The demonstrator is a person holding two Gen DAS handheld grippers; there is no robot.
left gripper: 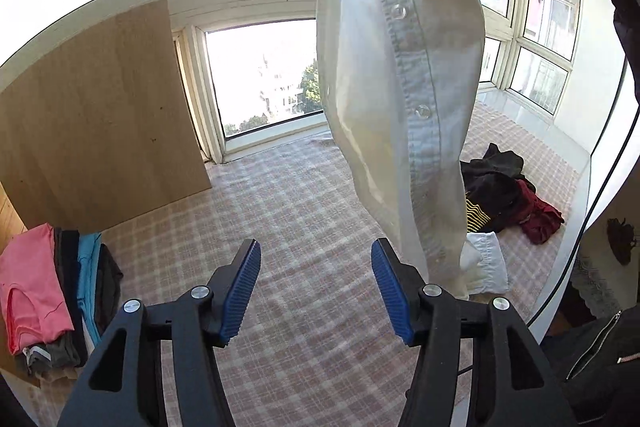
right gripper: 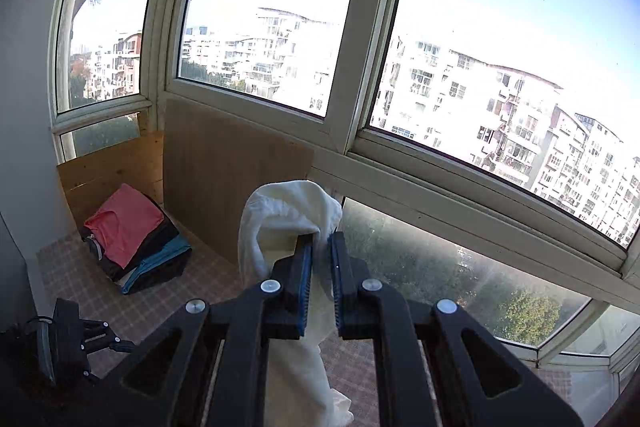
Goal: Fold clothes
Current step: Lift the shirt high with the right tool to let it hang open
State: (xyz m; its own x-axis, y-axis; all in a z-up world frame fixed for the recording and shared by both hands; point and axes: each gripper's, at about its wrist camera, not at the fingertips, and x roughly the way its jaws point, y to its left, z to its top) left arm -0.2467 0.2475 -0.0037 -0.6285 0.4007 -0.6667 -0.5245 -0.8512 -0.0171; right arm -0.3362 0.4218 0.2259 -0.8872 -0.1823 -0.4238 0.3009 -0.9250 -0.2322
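**White shirt hoisted over the checked cloth, one claw gripping, one empty**

Pink-and-white checked cloth [left gripper: 304, 211] covers the work surface below both claws, soft and slightly rumpled, running back to a bay of white-framed windows.

Nearest, the left gripper [left gripper: 316, 291] stands about half open, its ribbed blue pads holding nothing, with only the cloth showing between them. The right gripper [right gripper: 320, 267] is pinched nearly shut on a bunched fold of the white shirt [left gripper: 400, 87], which hangs down from it in a long, loose drape. From the left view the button placket runs down the front, stitched and stiff, with clear round buttons; the thin woven fabric around it lets daylight through. Its lower end reaches just beside the left claw's right finger.

The risk I see: a grip on a gathered bunch may slip, or the dangling tail may twist so the left claw catches the wrong edge.

Farther back, a dark and red heap of unfolded clothes [left gripper: 508, 195] lies on the right, and a neat folded stack [left gripper: 52, 295], pink on top, sits by a wooden panel [left gripper: 100, 123].
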